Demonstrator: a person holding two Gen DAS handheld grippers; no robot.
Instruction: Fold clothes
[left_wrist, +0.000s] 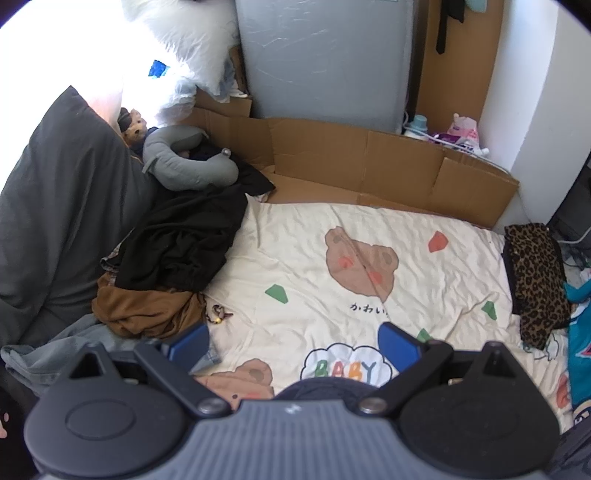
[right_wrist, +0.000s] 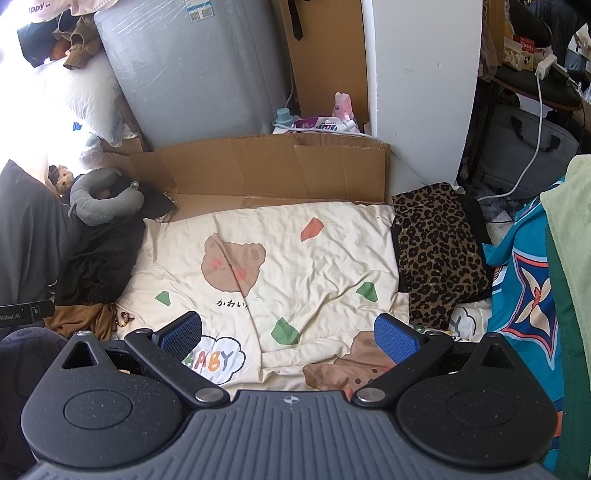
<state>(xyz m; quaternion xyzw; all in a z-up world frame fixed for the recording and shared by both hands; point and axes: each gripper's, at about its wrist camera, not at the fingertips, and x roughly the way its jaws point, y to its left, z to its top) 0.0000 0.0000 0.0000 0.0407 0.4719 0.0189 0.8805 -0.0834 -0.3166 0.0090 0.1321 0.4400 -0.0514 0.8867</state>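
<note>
Bed sheet (right_wrist: 314, 258): cream cotton, creased, bear print. Unfolded clothes at its left edge: black garment (left_wrist: 181, 243), limp, heaped over brown garment (left_wrist: 144, 314); denim (left_wrist: 55, 354) beside. Leopard-print piece (right_wrist: 439, 251), folded flat, right edge. Left gripper (left_wrist: 293, 345), right gripper (right_wrist: 288, 334): blue ribbed fingers wide, empty.

A bed is covered by a wrinkled cream sheet (right_wrist: 314, 258) printed with brown bears. A folded leopard-print garment (right_wrist: 436, 251) is laid at 3 o'clock; crumpled black (left_wrist: 184, 240) and brown clothes (left_wrist: 144, 310) are heaped at 9 o'clock.
</note>
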